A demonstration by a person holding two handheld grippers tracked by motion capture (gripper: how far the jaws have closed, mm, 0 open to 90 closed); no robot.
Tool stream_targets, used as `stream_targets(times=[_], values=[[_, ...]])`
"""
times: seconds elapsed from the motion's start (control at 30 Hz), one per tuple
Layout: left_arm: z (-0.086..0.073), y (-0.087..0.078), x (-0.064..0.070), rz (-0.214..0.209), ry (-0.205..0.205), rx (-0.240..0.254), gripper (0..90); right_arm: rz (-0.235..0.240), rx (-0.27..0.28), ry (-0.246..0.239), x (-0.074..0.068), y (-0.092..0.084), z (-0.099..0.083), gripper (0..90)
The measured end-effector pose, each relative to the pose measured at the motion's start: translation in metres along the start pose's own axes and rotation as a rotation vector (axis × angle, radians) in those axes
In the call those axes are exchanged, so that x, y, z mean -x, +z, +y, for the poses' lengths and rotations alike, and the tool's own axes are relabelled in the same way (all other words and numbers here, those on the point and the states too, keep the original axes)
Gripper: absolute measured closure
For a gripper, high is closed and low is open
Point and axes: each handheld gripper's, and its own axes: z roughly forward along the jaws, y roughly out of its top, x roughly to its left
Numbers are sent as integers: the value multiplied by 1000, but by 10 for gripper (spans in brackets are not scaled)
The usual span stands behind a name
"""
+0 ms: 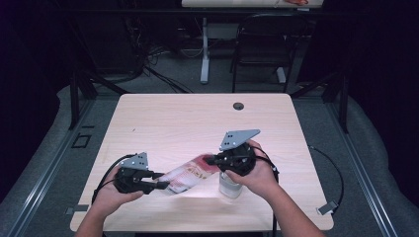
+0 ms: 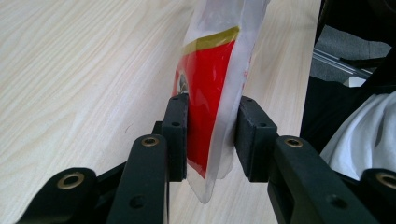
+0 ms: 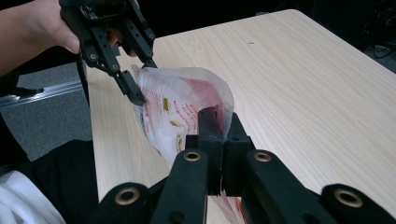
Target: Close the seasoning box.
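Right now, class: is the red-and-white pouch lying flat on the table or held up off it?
Held up. The left claw grips one end of the pouch and the right claw the other, above the table.

The pouch's [image 1: 190, 174] print is too blurred to read; the right hand [image 1: 257, 175] hides most of a clear container [image 1: 230, 186], lower centre.

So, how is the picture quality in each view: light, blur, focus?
High view: dark surroundings, table lit, glare near the clear container, pouch soft. Left gripper view: sharp, the pouch top washed out by bright light. Right gripper view: the right gripper jaws sharp, far table corner soft, dim left side.
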Motion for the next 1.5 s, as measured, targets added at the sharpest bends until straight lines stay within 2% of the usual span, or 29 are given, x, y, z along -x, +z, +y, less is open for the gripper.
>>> stream_targets(times=[0.23,0.57,1.07,1.33,1.5], values=[[0,-9,-1,-9,-9,-5,684,11,15,19,1,3,-6,896],[5,-11,-2,4,-9,-17,688,14,32,31,3,5,-11,896],[17,-15,-7,-5,-11,-43,691,5,87,72,7,3,-17,895],[27,-19,-6,8,-4,-58,694,11,122,105,9,-1,-23,894],[33,-21,-4,16,3,-70,697,3,132,104,9,-3,-26,894]])
